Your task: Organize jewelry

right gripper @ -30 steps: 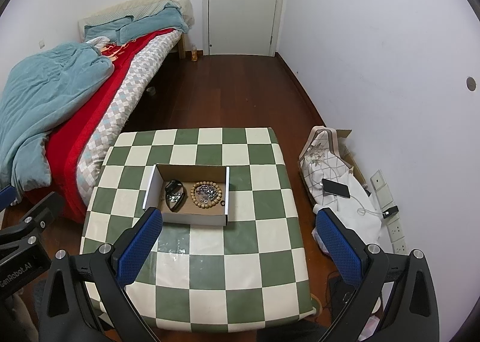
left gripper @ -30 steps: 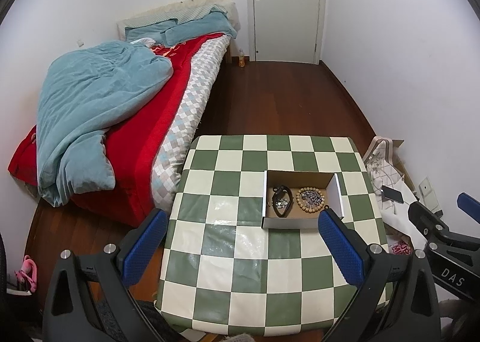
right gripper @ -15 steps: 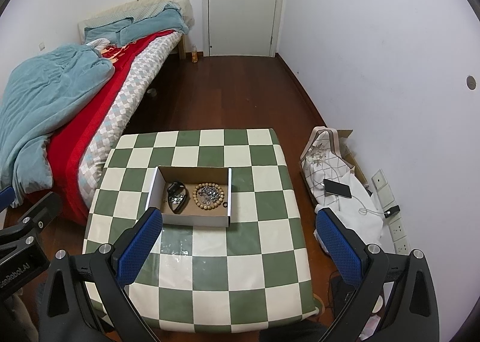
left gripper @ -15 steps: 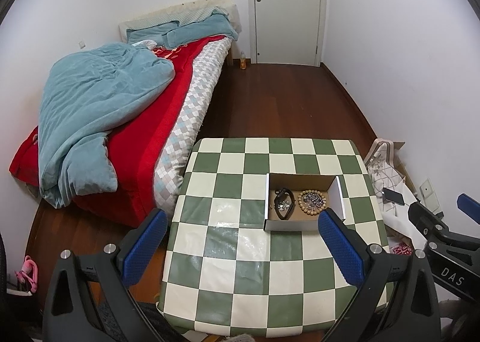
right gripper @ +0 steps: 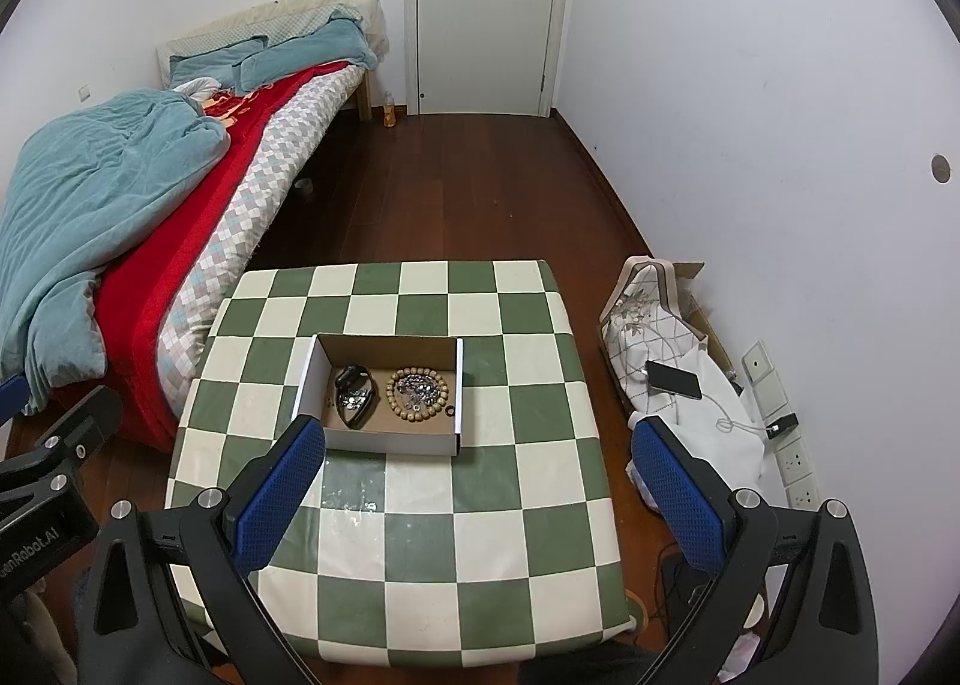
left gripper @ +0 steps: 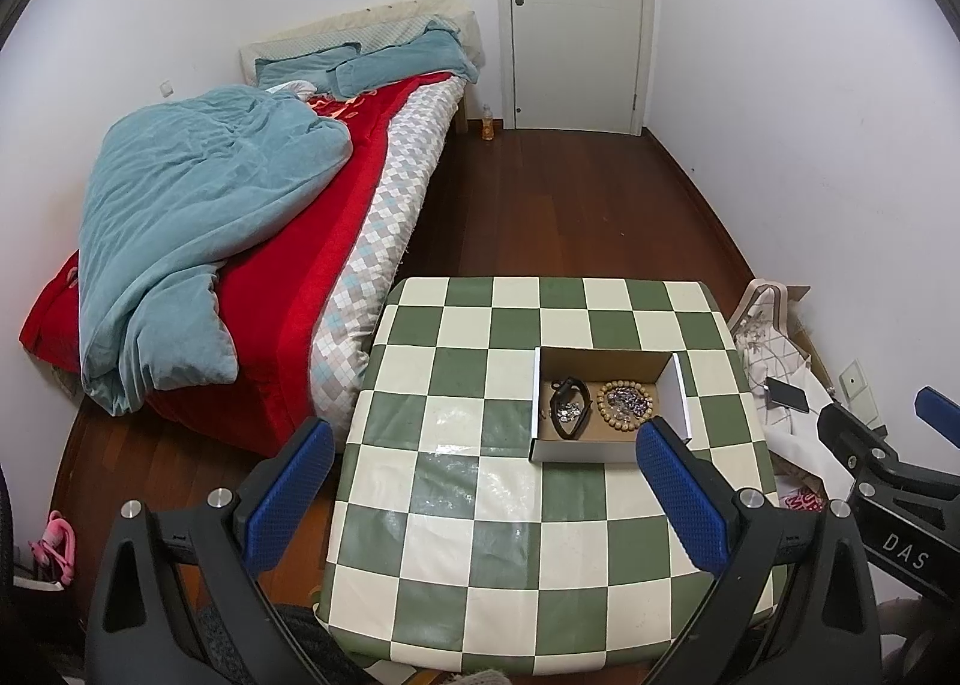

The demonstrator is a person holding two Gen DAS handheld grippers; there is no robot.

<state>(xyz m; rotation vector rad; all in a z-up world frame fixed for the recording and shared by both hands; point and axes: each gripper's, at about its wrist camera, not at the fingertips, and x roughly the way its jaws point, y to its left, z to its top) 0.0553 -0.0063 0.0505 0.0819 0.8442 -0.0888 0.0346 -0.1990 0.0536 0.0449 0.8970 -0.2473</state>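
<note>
An open cardboard box (left gripper: 671, 370) (right gripper: 312, 376) sits on the green-and-white checked table (left gripper: 516, 523) (right gripper: 420, 541). Inside lie a wooden bead bracelet (left gripper: 624, 413) (right gripper: 417, 394) around a silvery chain pile, and a dark bracelet (left gripper: 566, 416) (right gripper: 356, 395) with metal bits in it. My left gripper (left gripper: 483, 490) is open and empty, high above the table's near side. My right gripper (right gripper: 480, 490) is open and empty too, high above the table. Each gripper shows at the edge of the other's view.
A bed (left gripper: 252, 241) with a teal duvet and red cover stands left of the table. A patterned bag with a phone (right gripper: 673, 379) on it lies on the floor at the right wall, by wall sockets. A closed door (right gripper: 489, 6) is at the far end.
Both grippers have drawn back and up a little; the table and box sit slightly lower and smaller in both views. The jaws stay open.
</note>
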